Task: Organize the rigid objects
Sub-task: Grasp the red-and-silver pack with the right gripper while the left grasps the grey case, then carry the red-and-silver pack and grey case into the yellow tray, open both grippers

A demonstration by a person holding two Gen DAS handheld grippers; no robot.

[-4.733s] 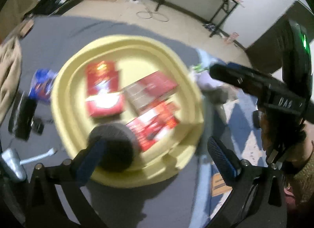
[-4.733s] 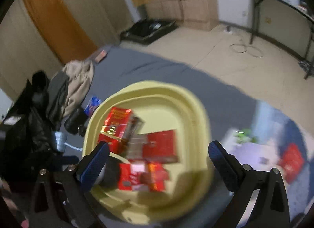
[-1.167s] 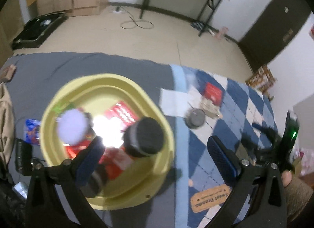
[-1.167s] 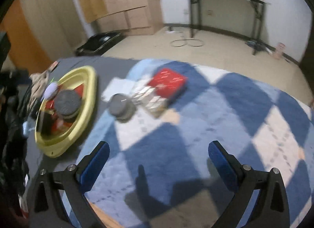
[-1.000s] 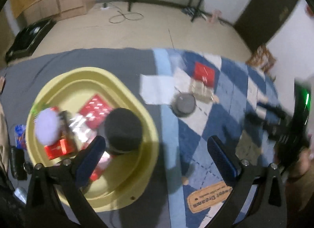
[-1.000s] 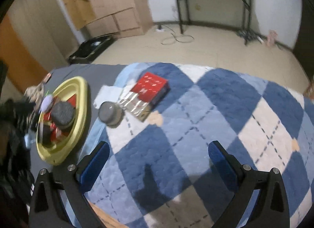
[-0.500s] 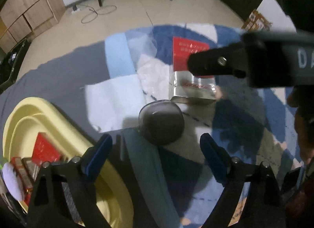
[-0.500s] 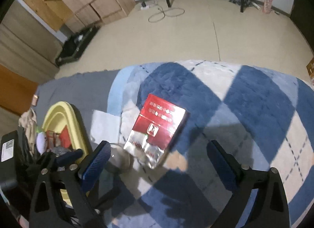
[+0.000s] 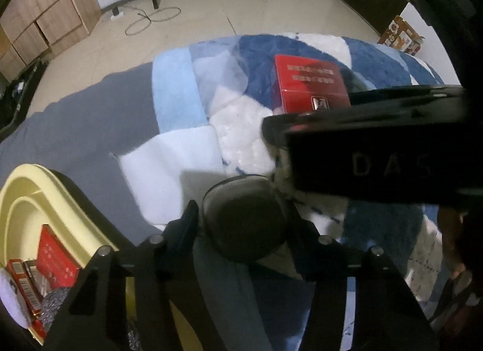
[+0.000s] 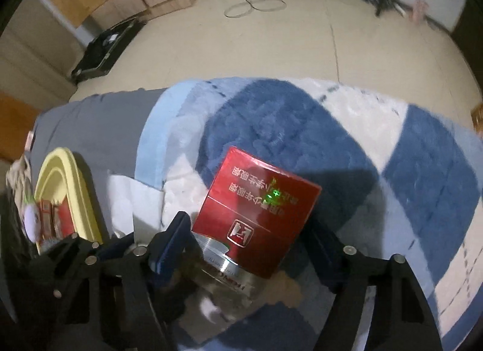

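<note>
- You have a bed with a grey sheet (image 9: 90, 121) covering its left part.
- A blue-and-white checked fleece blanket (image 10: 277, 127) lies over the rest.
- On the grey sheet sits a yellow tray (image 9: 51, 188), at the left.
- On the blanket lie a round dark container (image 9: 244, 218) and, beyond it, a red box (image 10: 256, 212) on a silver pack (image 10: 229, 266).

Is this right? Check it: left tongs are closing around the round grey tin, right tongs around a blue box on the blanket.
One slip: the box is red, as the right wrist view shows. The rest holds: left tongs have been closing around the tin, right tongs around the box on the blanket.
</note>
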